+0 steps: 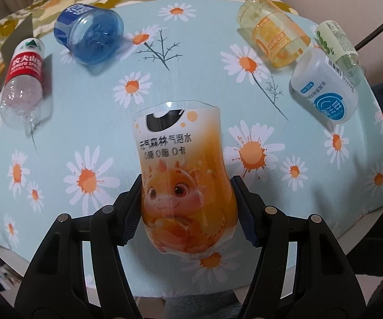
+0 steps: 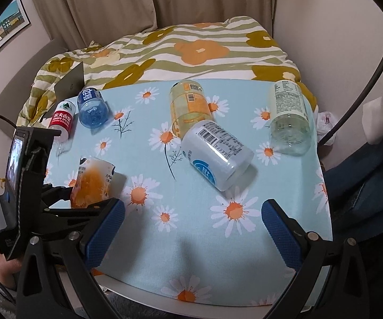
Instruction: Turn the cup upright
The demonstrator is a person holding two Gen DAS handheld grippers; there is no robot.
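My left gripper (image 1: 188, 202) is shut on the orange cartoon-label cup (image 1: 183, 175), its two fingers pressing the cup's sides; the cup's open cut end points away from the camera. In the right wrist view the same cup (image 2: 93, 183) is tilted above the near left of the table, held by the left gripper (image 2: 58, 199). My right gripper (image 2: 191, 228) is open and empty, hanging over the table's front edge, its blue pads (image 2: 106, 231) wide apart.
Other cut-bottle cups lie on their sides on the daisy tablecloth (image 2: 191, 252): red-label (image 1: 23, 79), blue (image 1: 90, 34), yellow (image 1: 274, 37), white with blue logo (image 2: 218, 151), clear green-label (image 2: 289, 117). A striped floral blanket (image 2: 191, 53) lies behind the table.
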